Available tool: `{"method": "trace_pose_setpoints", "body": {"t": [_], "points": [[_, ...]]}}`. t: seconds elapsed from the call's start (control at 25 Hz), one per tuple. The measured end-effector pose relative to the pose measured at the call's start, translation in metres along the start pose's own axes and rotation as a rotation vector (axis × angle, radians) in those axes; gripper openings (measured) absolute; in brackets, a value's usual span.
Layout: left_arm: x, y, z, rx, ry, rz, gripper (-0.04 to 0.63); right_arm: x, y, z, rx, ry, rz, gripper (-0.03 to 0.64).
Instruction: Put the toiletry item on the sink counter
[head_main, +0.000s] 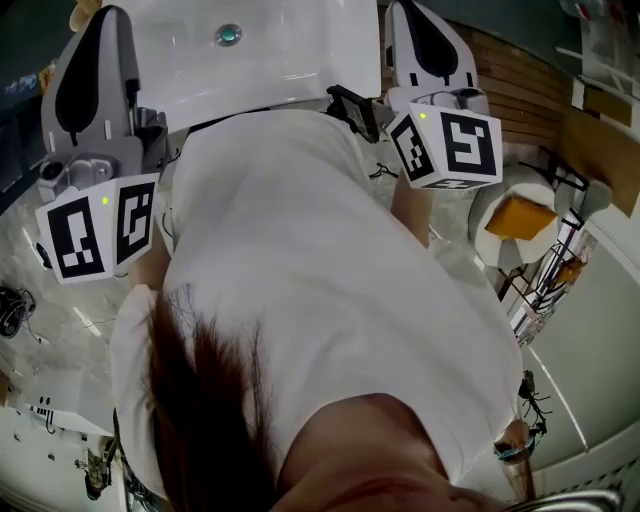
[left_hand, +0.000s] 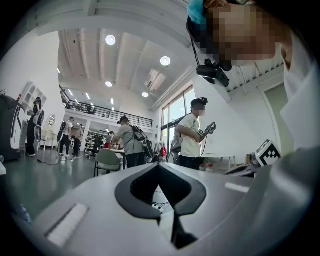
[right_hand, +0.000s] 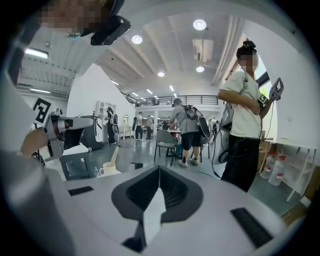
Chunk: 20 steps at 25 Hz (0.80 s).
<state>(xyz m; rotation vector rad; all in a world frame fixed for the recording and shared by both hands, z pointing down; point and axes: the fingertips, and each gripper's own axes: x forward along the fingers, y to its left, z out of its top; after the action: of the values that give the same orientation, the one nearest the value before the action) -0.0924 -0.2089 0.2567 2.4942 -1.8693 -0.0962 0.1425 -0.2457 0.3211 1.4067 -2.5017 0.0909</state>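
Left gripper: fingers pressed together, tips meeting, nothing between them. It points up and out into the hall, not at the sink

Right gripper: same, fingers pressed together and empty, also aimed across the hall

Head view is mostly the person's white shirt, with hair at the bottom. Both grippers are held up beside the torso, the left marker cube at frame left and the right marker cube at upper right. The white sink sits at the top edge between the two grippers, drain visible

Toiletry item: can't pick it out in any view. Neither gripper holds it, and the shirt covers most of the area below the sink

Background in the gripper views: a bystander in a white T-shirt holding another gripper, more people further back, a grey chair, and a cup with a stick in it at the left of the right gripper view
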Motion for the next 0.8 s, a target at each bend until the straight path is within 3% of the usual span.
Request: {"method": "trace_pose_setpoints", "body": {"t": [0.8], "points": [[-0.003,-0.0033,-0.003,-0.005,-0.003,-0.005,0.009,-0.0083,-0.003,-0.0055,0.005,0.008,-0.013,0.012]]}}
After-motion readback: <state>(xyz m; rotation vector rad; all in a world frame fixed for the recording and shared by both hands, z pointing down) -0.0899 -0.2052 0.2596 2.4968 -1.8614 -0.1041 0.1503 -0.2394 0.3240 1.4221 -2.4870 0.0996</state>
